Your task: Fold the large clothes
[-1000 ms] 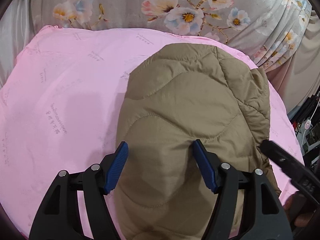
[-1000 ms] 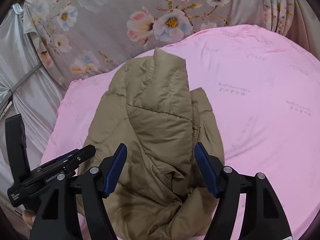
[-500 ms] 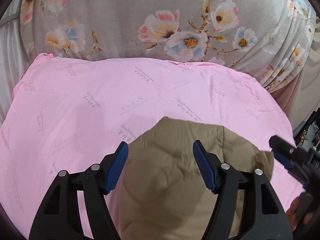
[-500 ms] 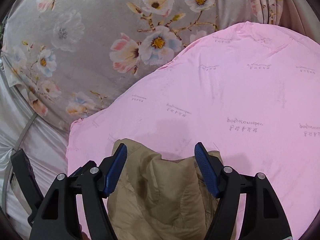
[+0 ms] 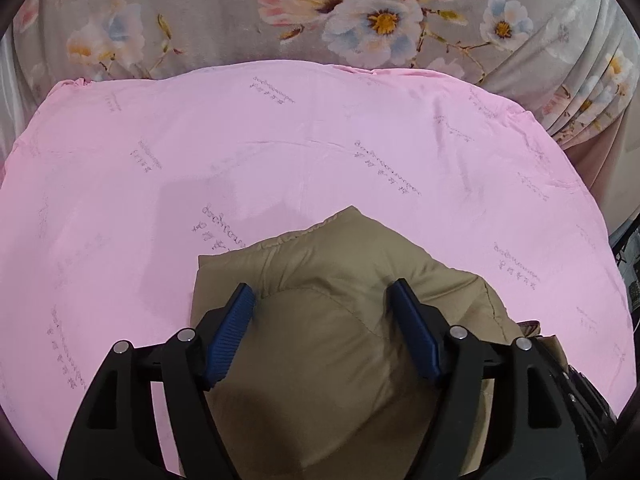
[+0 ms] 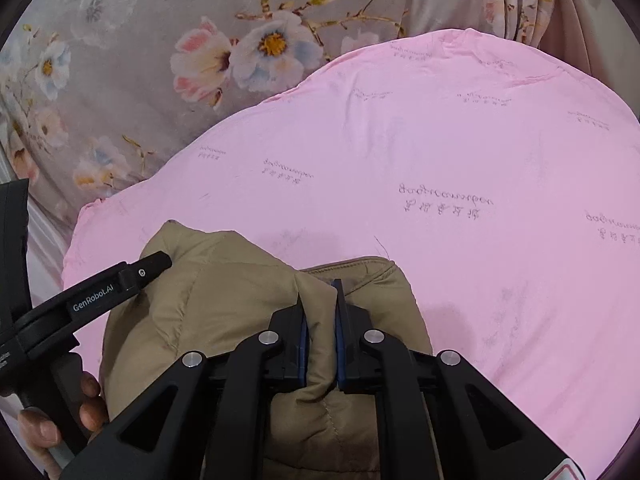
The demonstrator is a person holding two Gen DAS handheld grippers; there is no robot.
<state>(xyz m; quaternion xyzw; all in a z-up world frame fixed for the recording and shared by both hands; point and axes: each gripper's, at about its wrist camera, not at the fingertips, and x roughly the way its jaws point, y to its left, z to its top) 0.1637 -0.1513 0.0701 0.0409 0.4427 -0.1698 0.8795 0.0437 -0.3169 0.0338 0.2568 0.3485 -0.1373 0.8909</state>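
Observation:
A tan quilted jacket [image 5: 332,352] lies bunched on the pink sheet [image 5: 280,140] near the front edge. My left gripper [image 5: 321,290] hovers over its puffy top. Its jaws are opening, and the jacket bulges up between the blue pads [image 5: 232,332] without being pinched. In the right wrist view the jacket [image 6: 224,300] fills the lower left. My right gripper [image 6: 319,296] is closing, its pads pinching an upright fold of the jacket. The left gripper's finger [image 6: 120,284] reaches in over the jacket from the left, held by a hand [image 6: 80,404].
The pink sheet [image 6: 440,152] spreads wide beyond and to the right of the jacket. A grey floral cloth [image 5: 360,12] hangs behind it, also the floral cloth [image 6: 160,40] at the left. Dark clutter [image 5: 628,264] stands past the sheet's right edge.
Both views now show the jacket lower and smaller, with more pink sheet beyond it. The right jaws went from wide open to pinched on a jacket fold. The left jaws stayed wide.

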